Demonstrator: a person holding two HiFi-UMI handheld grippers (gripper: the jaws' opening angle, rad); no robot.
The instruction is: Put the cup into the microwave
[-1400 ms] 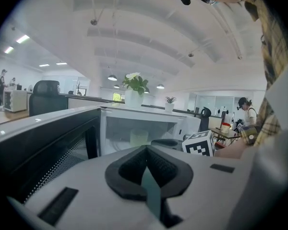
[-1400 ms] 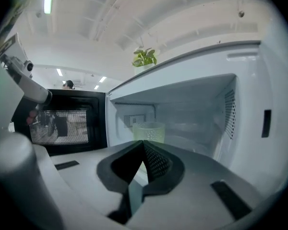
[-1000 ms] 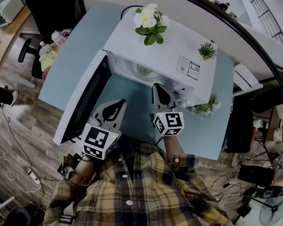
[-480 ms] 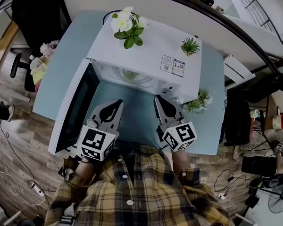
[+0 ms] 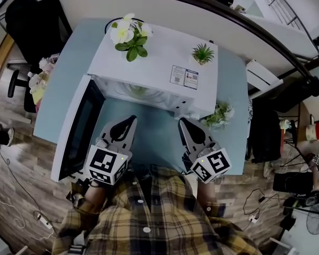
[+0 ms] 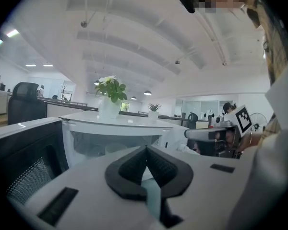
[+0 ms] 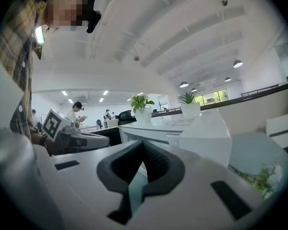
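The white microwave (image 5: 159, 68) stands on the light blue table (image 5: 154, 137) with its door (image 5: 73, 130) swung open to the left. A pale cup (image 5: 137, 90) shows dimly inside the cavity, too faint to say more. Both grippers hover over the table in front of the opening and hold nothing. My left gripper (image 5: 132, 120) is shut and points at the cavity's left half. My right gripper (image 5: 183, 122) is shut, just below the microwave's front right corner. In the left gripper view the shut left gripper (image 6: 145, 148) faces the open cavity (image 6: 110, 145).
A flowering plant (image 5: 126, 35) and a small succulent (image 5: 202, 52) stand on the microwave's top. Another green plant (image 5: 219, 113) sits on the table right of the microwave. A black office chair (image 5: 32, 20) stands at the far left, with cables on the wooden floor.
Both grippers have drawn back from the microwave's mouth toward the person. The right one moved more, from the cavity's front edge out over the table. Both stayed shut.
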